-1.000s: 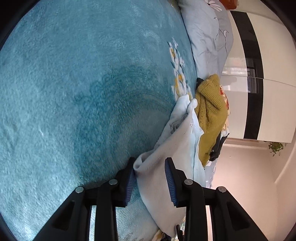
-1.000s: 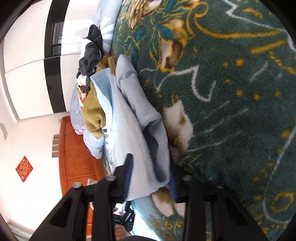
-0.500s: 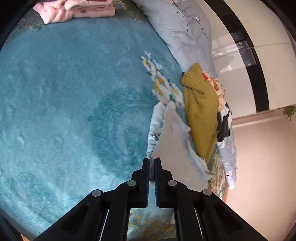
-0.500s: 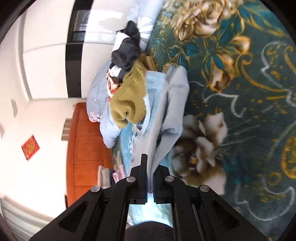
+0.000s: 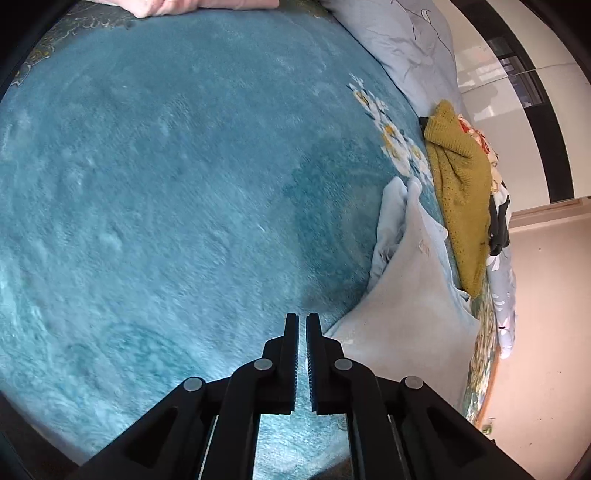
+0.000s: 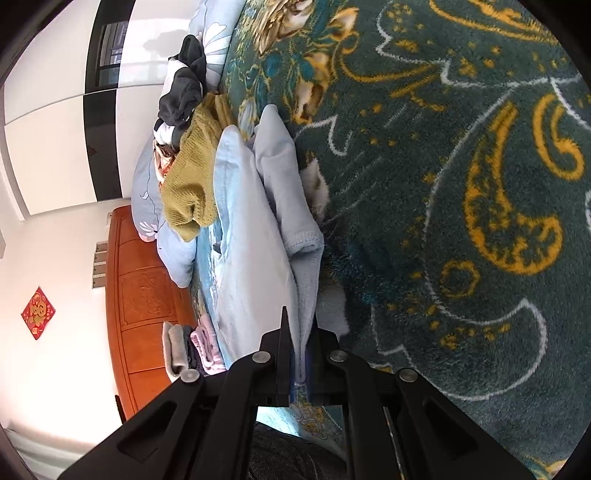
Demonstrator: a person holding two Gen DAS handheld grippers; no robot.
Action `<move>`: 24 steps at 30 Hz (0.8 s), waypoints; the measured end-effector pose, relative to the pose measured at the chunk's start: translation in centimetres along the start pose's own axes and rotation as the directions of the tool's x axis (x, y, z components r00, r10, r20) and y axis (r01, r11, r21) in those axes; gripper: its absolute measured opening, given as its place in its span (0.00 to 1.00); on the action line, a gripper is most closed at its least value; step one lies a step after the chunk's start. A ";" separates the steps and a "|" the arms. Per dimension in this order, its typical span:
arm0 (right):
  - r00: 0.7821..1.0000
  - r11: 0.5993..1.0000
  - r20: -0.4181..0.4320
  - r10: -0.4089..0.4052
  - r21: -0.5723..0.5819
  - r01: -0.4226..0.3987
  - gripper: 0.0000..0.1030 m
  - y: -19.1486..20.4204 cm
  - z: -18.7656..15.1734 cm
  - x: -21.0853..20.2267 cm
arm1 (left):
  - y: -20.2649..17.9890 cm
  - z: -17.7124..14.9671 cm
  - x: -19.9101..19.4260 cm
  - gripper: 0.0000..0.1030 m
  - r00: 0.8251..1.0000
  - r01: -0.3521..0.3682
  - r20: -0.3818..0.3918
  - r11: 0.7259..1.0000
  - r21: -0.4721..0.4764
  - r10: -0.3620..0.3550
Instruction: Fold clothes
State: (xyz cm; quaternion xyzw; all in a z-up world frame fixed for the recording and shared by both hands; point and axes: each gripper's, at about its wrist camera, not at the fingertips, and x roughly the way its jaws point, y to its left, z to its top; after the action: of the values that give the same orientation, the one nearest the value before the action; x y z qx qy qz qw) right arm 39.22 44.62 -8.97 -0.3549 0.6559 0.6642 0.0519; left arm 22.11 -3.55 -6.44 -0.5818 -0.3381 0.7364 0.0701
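A: Left gripper [image 5: 301,332]: your jaws are nearly shut, a thin slit between them. The pale blue garment [image 5: 406,295] sits just right of the tips. I can't see cloth in the slit, so I can't tell if you hold it.

B: Right gripper [image 6: 299,332]?

A: Clamped on the garment's [image 6: 255,236] edge; fabric runs up from between your fingers. Garment lies bunched on the blanket [image 5: 166,184], beside the mustard knit [image 5: 461,192].

B: Risks?

A: If the left has only a thin pinch, a lift could slip it out and the garment would hang lopsided from your right. Bunched folds could also drag the knit along.

B: Room?

A: Left of the garment, wide bare blanket: spread there. Pink fold [image 5: 207,5] at the far edge. Right: clothes pile, pillow [image 6: 147,184] and bed edge close by, so don't drift that way.
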 end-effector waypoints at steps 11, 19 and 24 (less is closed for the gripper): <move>0.999 0.998 0.017 -0.047 -0.047 0.048 0.04 2.9 -0.4 -0.5 | -5.1 1.8 -3.4 0.06 0.995 0.097 -0.007 0.986 0.137 -0.097; 0.992 0.981 0.004 -0.129 -0.146 0.128 0.04 8.5 -0.4 0.2 | -9.5 1.5 -0.1 0.07 0.975 0.152 -0.201 0.950 0.272 -0.098; 0.987 0.971 0.001 -0.159 -0.180 0.157 0.04 11.1 -0.4 0.5 | -12.2 0.9 3.2 0.08 0.935 0.211 -0.350 0.889 0.405 -0.062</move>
State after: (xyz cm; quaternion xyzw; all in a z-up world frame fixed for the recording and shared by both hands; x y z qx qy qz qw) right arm 33.10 42.58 0.10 -0.4138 0.5634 0.7119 0.0681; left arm 16.72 6.95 -1.82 -0.6398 -0.1886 0.6792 0.3062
